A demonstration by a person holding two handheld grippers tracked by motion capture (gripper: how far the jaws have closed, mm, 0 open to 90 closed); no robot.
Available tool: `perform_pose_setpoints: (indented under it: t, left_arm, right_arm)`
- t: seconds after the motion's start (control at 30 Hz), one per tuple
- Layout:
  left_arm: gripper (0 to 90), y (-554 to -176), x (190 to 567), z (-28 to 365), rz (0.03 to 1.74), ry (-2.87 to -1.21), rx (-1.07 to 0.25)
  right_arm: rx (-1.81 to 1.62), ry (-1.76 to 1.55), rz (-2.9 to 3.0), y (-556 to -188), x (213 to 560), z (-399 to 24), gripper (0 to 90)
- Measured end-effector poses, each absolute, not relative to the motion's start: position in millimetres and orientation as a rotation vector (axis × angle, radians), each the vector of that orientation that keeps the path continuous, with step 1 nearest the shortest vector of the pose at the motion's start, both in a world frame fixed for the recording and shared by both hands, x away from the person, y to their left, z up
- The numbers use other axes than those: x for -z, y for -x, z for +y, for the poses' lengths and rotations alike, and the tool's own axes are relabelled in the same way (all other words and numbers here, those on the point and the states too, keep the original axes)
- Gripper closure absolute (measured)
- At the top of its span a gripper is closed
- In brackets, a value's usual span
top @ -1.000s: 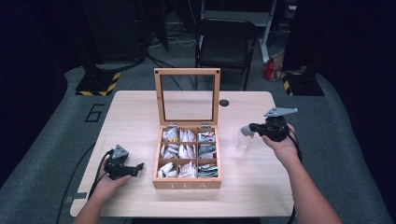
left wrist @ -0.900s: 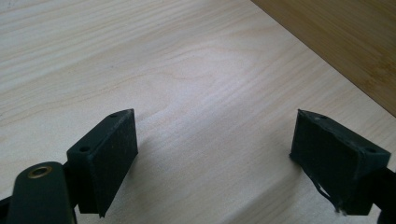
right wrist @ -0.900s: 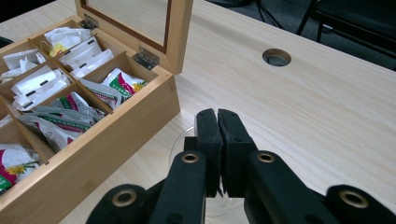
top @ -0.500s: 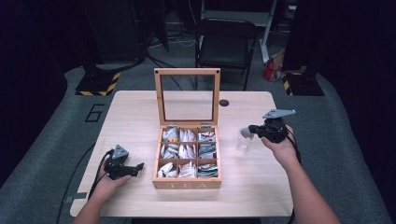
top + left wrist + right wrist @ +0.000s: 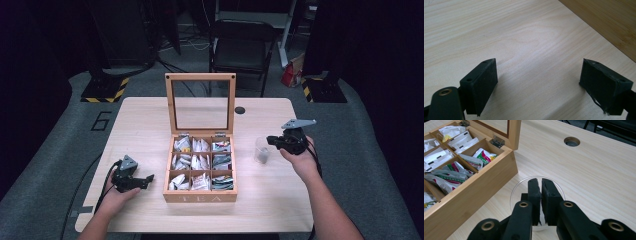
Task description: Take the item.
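A wooden tea box (image 5: 200,197) stands open at mid-table, its glass lid upright and its compartments full of tea bags (image 5: 200,162). Right of it stands a clear plastic cup (image 5: 260,151). My right gripper (image 5: 270,140) reaches it from the right. In the right gripper view its jaws (image 5: 541,180) sit over the cup's near rim (image 5: 559,190) with a hairline gap, pinching the wall; they have just been opening slightly. My left gripper (image 5: 146,180) rests open on the table left of the box, with bare wood between its jaws (image 5: 537,82).
A round cable hole (image 5: 240,110) lies in the table behind the cup. A black chair (image 5: 242,50) stands beyond the far edge. The tea box's wall (image 5: 474,195) is close to the cup's left. Bare tabletop (image 5: 270,200) stretches in front of the cup.
The right hand has sunk very slightly at the cup. The left hand and the box have not moved.
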State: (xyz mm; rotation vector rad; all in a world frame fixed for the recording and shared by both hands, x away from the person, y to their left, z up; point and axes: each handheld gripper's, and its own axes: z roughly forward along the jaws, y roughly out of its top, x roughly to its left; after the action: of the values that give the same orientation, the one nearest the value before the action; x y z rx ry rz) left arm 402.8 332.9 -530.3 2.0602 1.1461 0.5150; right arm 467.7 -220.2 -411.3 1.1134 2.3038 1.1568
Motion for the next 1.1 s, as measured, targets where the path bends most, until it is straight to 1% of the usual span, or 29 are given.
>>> perform_pose_setpoints:
  t: [0.33,0.77,1.1]
  left_arm:
    - [14.1,-403,530,333,1.146,-2.06,-0.515]
    - [14.1,-403,530,333,1.146,-2.06,-0.515]
    - [14.0,-403,530,333,1.146,-2.06,-0.516]
  right_arm:
    - [-1.16,-1.099,2.31,-466,411,-217,83.4]
    - [-1.195,-1.021,2.339,-447,404,-205,80.3]
    - [-1.226,-0.996,2.357,-430,415,-202,77.6]
